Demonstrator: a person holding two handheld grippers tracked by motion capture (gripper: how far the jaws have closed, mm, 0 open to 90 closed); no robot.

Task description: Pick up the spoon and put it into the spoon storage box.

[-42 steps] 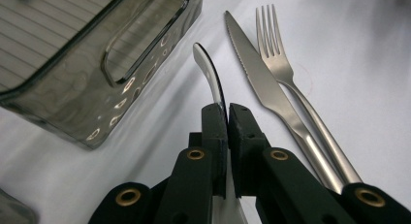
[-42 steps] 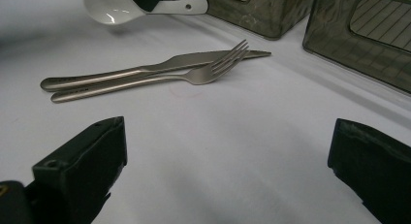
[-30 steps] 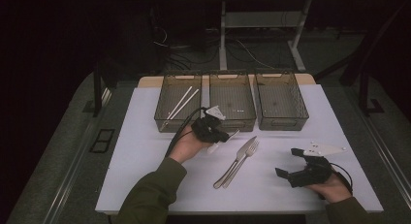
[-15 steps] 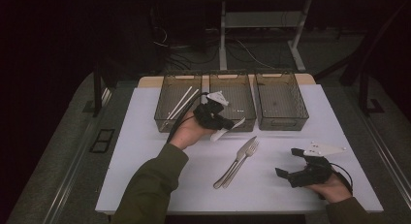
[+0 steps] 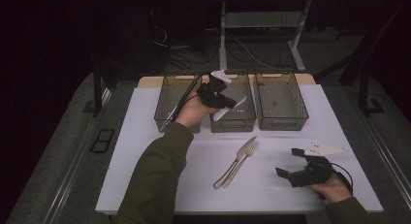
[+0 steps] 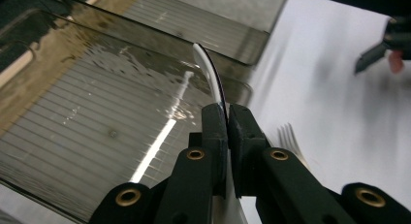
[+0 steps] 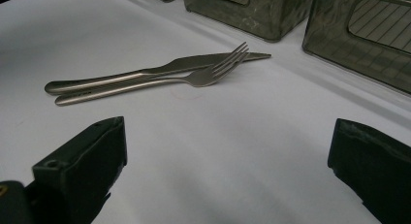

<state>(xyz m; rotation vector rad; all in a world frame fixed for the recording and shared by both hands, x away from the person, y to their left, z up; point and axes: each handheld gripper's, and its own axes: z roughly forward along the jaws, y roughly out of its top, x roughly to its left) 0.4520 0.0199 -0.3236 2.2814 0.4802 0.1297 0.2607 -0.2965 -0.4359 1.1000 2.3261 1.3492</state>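
Left gripper (image 5: 231, 104) is clamped tight on a thin white plastic utensil (image 5: 229, 109), jaws pinched right down on it, held up over the middle bin (image 5: 233, 123). From the left gripper view the white blade (image 6: 209, 73) curves up out of the jaws above that bin's ribbed floor. Can't tell if it's a knife or a spoon, honestly. Right gripper (image 5: 288, 167) sits low on the table near the right front corner with its jaws spread wide and nothing between them.

Around them: a metal knife (image 5: 238, 159) and a metal fork (image 5: 245, 158) lie side by side, touching, on the sheet between the two grippers, just in front of the bins. Nothing sits between the held utensil and the bin under it.

Three smoky see-through bins stand in a row at the back. The left bin (image 5: 167, 121) has pale sticks in it, mostly hidden behind the hand; the right bin (image 5: 282, 122) looks bare inside.

The surface is a white sheet (image 5: 145, 175) on a grey table (image 5: 63, 170). The room behind is dark, with cables and desk legs.
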